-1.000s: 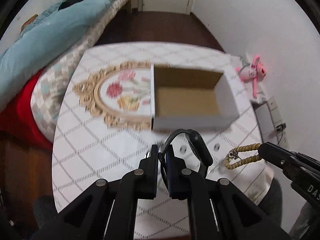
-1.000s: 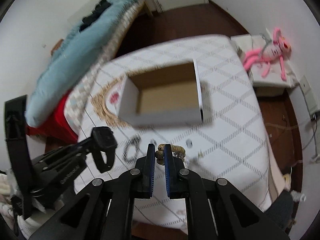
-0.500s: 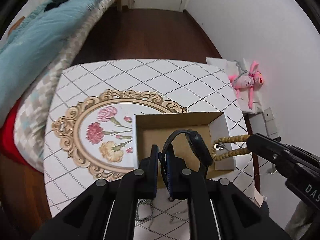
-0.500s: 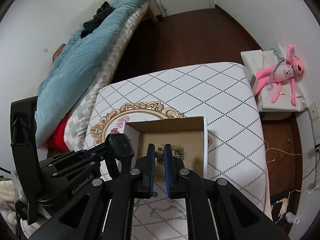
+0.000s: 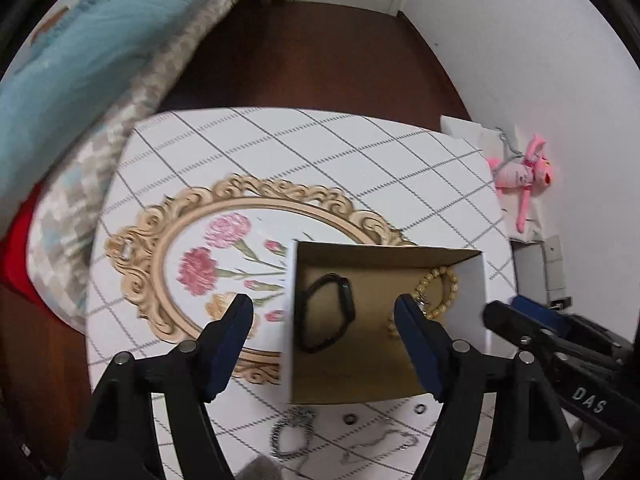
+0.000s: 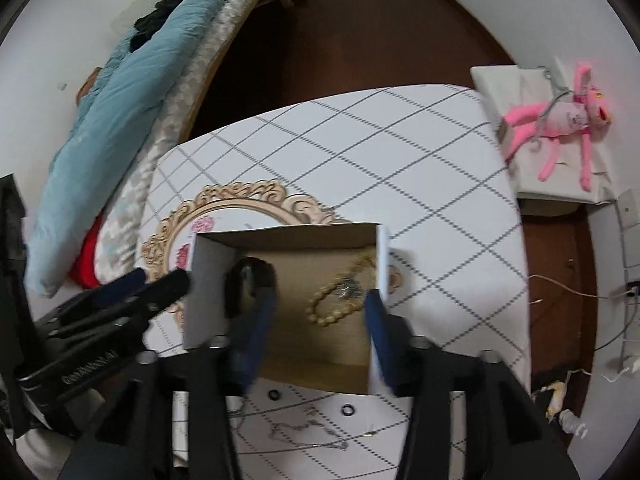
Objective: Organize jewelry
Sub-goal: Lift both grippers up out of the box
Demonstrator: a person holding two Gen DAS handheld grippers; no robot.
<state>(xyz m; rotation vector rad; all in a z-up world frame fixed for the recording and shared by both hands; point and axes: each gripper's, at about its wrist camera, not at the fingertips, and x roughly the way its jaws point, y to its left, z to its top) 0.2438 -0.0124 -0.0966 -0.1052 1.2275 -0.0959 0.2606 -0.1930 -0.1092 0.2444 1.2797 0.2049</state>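
Note:
An open cardboard box stands on the white table. A black watch band lies on its floor at the left. A tan beaded bracelet lies on its floor at the right. My left gripper hangs above the box, open and empty. My right gripper hangs above the box too, open and empty. Silver chains and small dark rings lie on the table in front of the box.
The table has a gold-framed flower print left of the box. A bed with a teal blanket stands at the left. A pink plush toy lies on a white box at the right, by the wall.
Both grippers have opened. The watch band has dropped from the left one and the beaded bracelet from the right one; both now lie in the box.

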